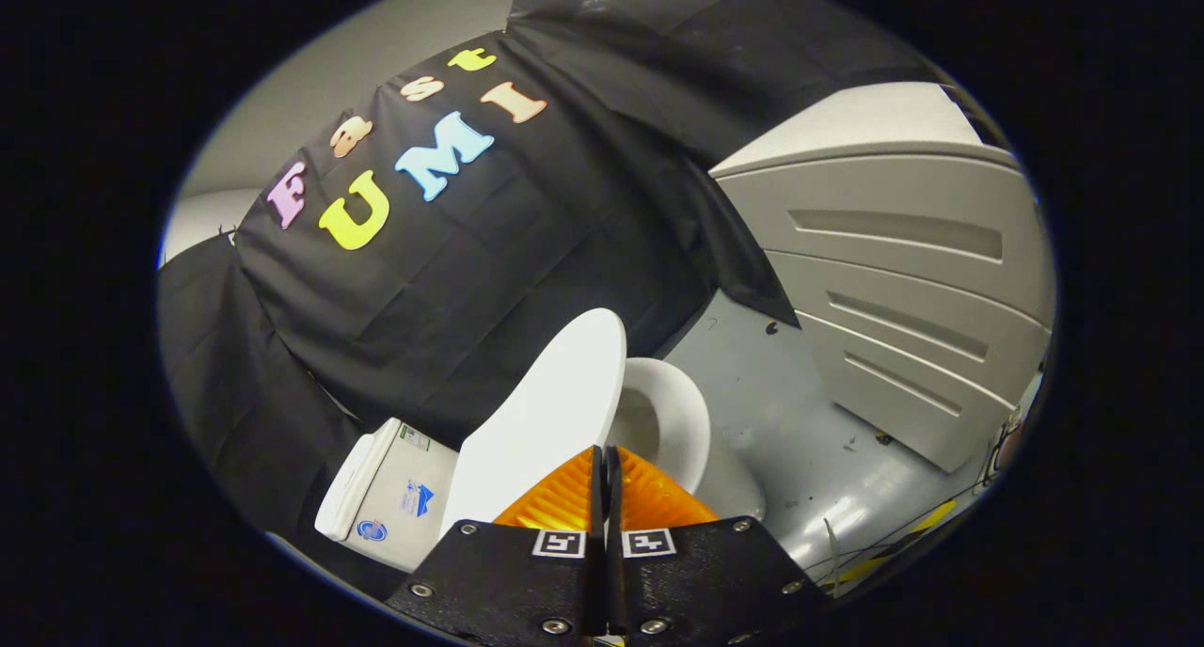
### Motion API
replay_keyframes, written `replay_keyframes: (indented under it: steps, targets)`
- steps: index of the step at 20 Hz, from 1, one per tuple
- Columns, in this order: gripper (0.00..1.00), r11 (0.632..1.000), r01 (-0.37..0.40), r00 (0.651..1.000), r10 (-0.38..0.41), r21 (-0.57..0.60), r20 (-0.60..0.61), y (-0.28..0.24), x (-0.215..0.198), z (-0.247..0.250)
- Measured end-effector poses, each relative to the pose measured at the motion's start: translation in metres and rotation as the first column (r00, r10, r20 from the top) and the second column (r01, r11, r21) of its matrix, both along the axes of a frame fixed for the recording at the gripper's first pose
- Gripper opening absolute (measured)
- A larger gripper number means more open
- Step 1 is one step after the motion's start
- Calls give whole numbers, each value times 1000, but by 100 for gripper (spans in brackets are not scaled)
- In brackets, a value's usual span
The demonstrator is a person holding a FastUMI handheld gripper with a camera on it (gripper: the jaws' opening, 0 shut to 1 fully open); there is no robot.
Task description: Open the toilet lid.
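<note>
Tank point(381, 492) at 8 o'clock of the lid point(550, 417). The lid stands raised, nearly upright, just ahead of the gripper point(607, 459), whose fingers are pressed together on the lid's edge. Seat point(682, 412) and bowl lie at 2 o'clock. Step in hand, by judgement: final lift. Next: tip the lid toward the tank, then release.

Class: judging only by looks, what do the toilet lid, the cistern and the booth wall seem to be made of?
Toilet lid, raised, gripper fingers together at its edge: probably smooth white plastic, thin with a soft sheen.
Cistern: glossy white, likely ceramic or plastic; unclear.
Booth wall: black cloth or thin sheet, showing creases and folds.
</note>
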State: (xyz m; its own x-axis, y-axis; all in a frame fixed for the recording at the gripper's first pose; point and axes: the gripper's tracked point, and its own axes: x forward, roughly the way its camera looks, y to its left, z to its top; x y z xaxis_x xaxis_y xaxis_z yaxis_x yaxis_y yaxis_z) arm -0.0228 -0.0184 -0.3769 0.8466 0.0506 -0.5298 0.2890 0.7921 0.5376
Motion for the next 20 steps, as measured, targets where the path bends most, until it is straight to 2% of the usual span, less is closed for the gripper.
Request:
replay_keyframes:
  steps: [14,20]
  targets:
    - [0,979,-52,988,79,-197,132,55,32,114]
    - [0,964,-46,982,92,-263,167,81,43,149]
